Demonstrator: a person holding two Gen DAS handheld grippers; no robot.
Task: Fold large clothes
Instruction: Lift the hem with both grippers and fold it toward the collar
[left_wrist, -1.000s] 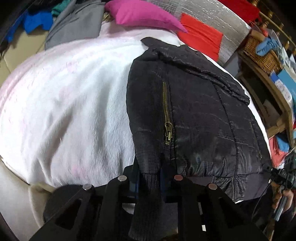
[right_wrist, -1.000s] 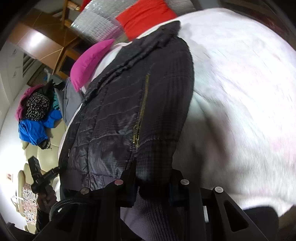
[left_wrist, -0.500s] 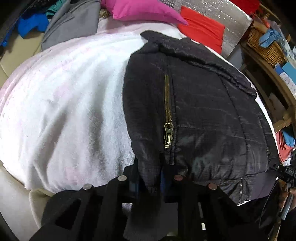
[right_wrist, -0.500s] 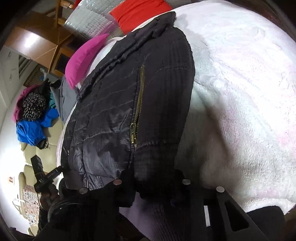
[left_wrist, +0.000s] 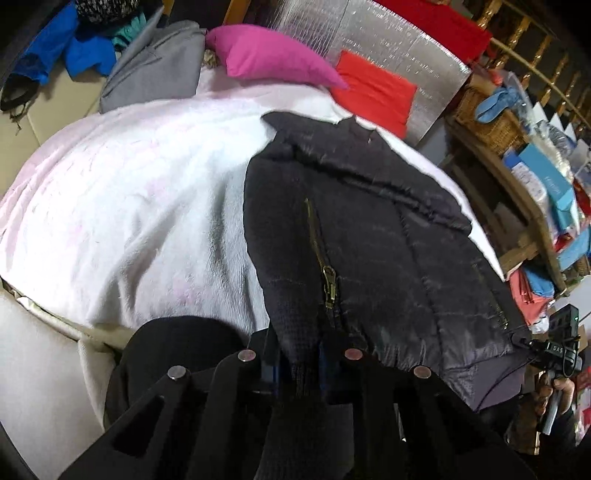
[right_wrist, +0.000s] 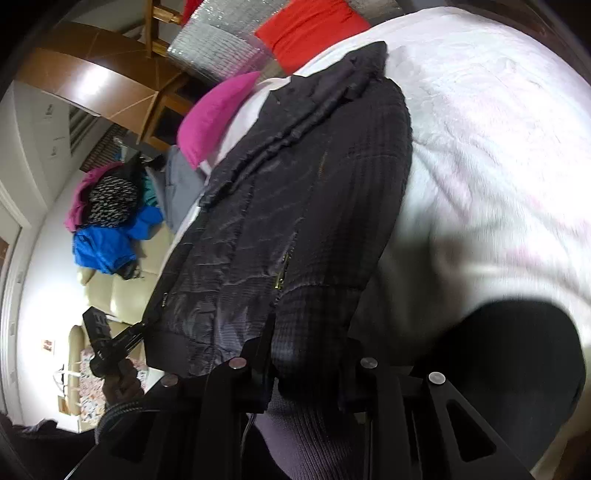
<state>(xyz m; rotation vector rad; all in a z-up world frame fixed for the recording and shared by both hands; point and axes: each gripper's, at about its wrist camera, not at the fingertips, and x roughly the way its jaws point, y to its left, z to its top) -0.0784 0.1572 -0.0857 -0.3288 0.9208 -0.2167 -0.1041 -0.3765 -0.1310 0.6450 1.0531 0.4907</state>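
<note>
A black quilted jacket (left_wrist: 388, 240) with brass pocket zips lies on a white fluffy blanket (left_wrist: 129, 199), collar at the far end. My left gripper (left_wrist: 299, 354) is shut on the jacket's near hem, by its left side panel. In the right wrist view the same jacket (right_wrist: 295, 192) hangs from my right gripper (right_wrist: 306, 369), which is shut on the ribbed hem at its right side. Both near corners are lifted off the blanket. The left gripper also shows at the left of the right wrist view (right_wrist: 107, 343).
A pink pillow (left_wrist: 269, 59), a red cushion (left_wrist: 373, 88) and a grey garment (left_wrist: 159, 70) lie at the blanket's far end. A blue garment pile (left_wrist: 66, 48) sits far left. Wooden shelves with a basket (left_wrist: 491, 125) stand right of the bed.
Both grippers have risen and pulled back with the hem in them. The jacket's near edge has lifted and more of the far end of the bed shows.
</note>
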